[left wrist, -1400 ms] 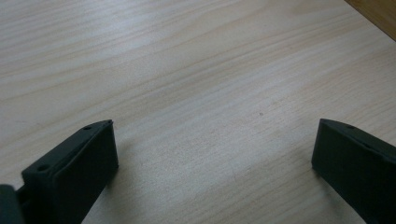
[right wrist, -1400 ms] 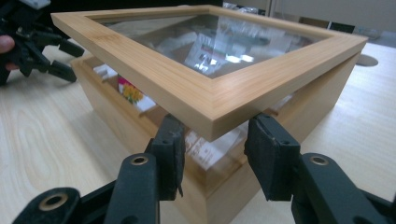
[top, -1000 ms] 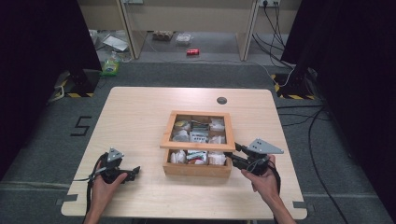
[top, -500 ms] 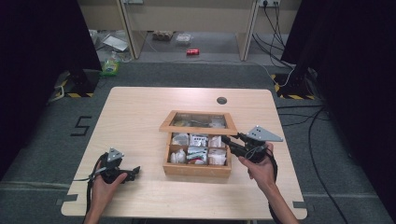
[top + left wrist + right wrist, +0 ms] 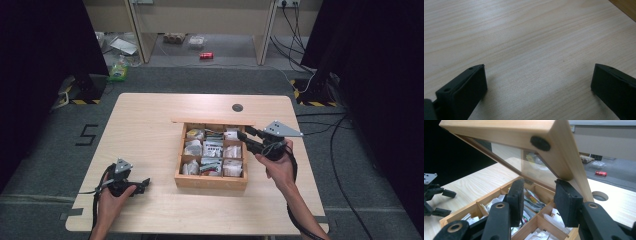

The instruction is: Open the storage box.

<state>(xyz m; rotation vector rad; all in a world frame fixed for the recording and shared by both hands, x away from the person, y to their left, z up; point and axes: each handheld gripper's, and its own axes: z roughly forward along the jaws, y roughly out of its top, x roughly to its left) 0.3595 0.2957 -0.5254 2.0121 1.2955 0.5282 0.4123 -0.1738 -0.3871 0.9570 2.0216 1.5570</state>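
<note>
1. Note the lid (image 5: pixel 499 126) raised steeply, directly above and ahead of the right gripper (image 5: pixel 540 192). Judge the opening as mostly done.
2. Read the right gripper's jaws as partly apart and clamped on nothing. Observe the lid's frame leaning against the tip of one jaw.
3. Locate the box (image 5: pixel 210 181) below and ahead of the right gripper (image 5: pixel 246 139), with its compartments exposed.
4. Read the left gripper (image 5: pixel 539 72) as spread wide, empty, low over bare table (image 5: pixel 150 125). Find the box well off to one side of the left gripper (image 5: pixel 145 182).
5. Expect as remaining work: tip the lid (image 5: pixel 212 121) fully back, then reach the packets (image 5: pixel 214 149).
6. Materials:
   - Pale, smooth, square-edged wood for box and lid frame.
   - Clear pane (image 5: pixel 524 165) set in the frame.
   - Round black rubber pad (image 5: pixel 540 143) on the frame corner.
   - Crinkled paper and foil packets in a grid of thin wooden dividers.
</note>
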